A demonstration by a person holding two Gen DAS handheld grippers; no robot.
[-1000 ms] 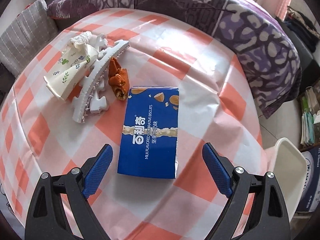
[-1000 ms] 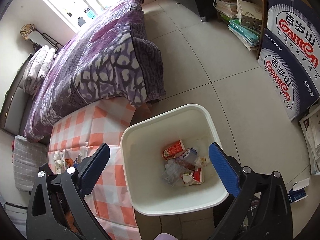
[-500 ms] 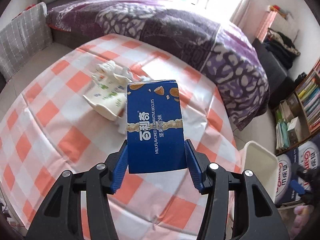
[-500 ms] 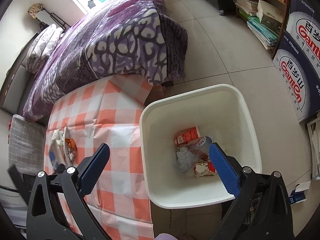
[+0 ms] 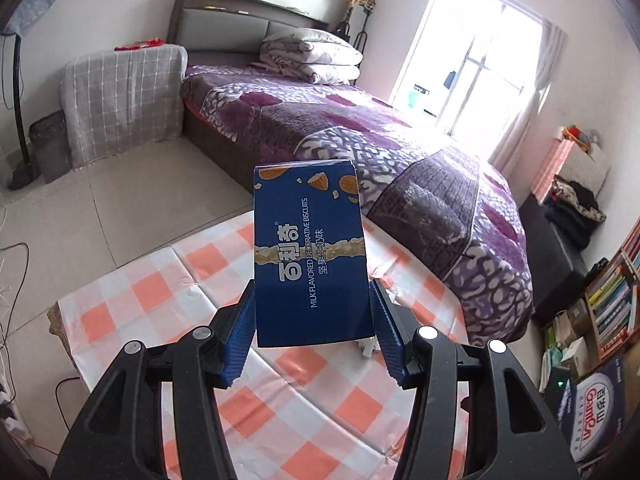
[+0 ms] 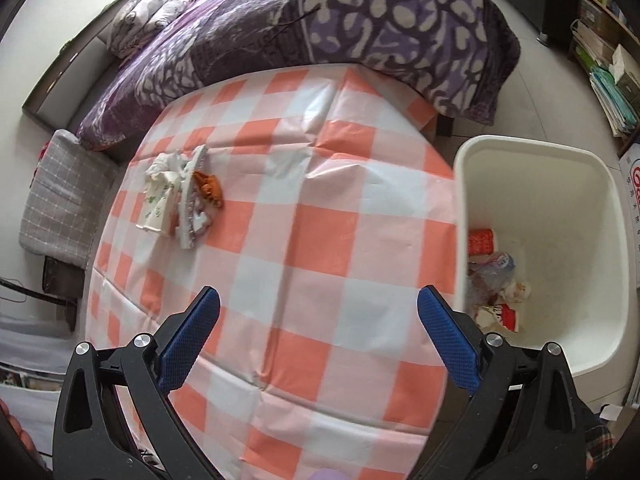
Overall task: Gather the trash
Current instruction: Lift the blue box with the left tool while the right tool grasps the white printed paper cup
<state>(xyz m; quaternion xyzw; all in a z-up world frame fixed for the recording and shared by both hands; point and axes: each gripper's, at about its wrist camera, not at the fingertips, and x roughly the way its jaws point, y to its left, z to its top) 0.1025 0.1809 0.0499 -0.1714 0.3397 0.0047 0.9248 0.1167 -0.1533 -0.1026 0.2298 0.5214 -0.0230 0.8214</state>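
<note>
Left wrist view
- Left tool (image 5: 312,320): clenched on the blue biscuit box (image 5: 310,256); both blue pads press its long sides near the lower end.
- Biscuit box: held up off the bench (image 5: 160,300), printed face toward the camera, top end tilted away toward the bed (image 5: 360,128).
- Bench: orange-and-white checked cloth, seen below and behind the box.
- Room: window (image 5: 480,72) bright at upper right; folded quilt (image 5: 312,56) on the bed; bookshelf (image 5: 612,300) at right edge.

Right wrist view
- Right tool (image 6: 318,336): released, jaws spread wide, nothing between them; hangs over the near part of the bench (image 6: 300,240).
- Trash pile (image 6: 180,196): crumpled paper cup, white scraps and an orange peel together on the far left of the bench, well apart from the tool.
- Bin (image 6: 580,184): white, on the floor just beside the right edge of the bench.
- Bin contents (image 6: 492,276): red-and-white wrappers, a plastic bottle, crumpled film at the bottom.
- Bed (image 6: 320,20): purple patterned cover, beyond the bench.
</note>
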